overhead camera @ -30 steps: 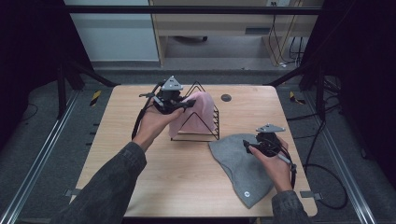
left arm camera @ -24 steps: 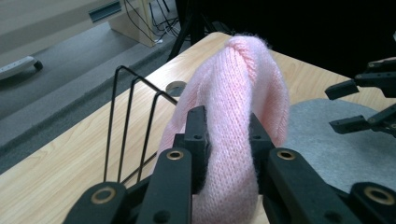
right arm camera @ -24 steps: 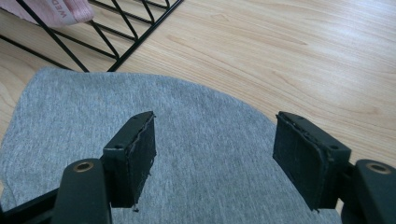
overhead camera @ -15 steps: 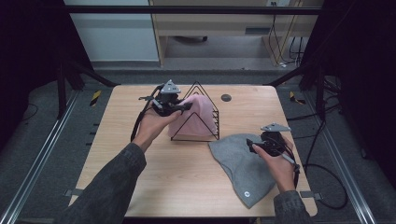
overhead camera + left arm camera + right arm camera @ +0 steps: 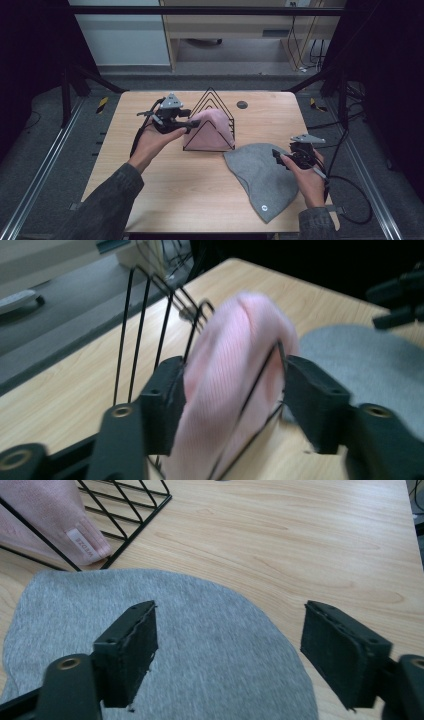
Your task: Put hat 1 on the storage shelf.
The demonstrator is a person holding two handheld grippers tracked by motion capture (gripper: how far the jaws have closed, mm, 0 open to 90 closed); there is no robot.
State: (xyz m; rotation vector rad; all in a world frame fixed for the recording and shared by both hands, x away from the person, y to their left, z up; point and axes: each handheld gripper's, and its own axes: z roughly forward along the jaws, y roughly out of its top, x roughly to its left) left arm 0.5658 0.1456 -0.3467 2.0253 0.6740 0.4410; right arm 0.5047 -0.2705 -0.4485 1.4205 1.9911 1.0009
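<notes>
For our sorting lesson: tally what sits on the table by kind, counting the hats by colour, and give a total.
Pink hat: 1
Grey hat: 1
Black wire rack: 1
Small dark round disc: 1
Total: 4

Right gripper (image 5: 227,652) fingers spread over grey beanie (image 5: 200,645), pink beanie (image 5: 50,515) in wire rack (image 5: 135,505)

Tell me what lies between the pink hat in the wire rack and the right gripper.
In the high view, the grey hat lies flat on the table between the pink hat and the right gripper. The right gripper view shows its open jaws above that grey cloth.
</notes>
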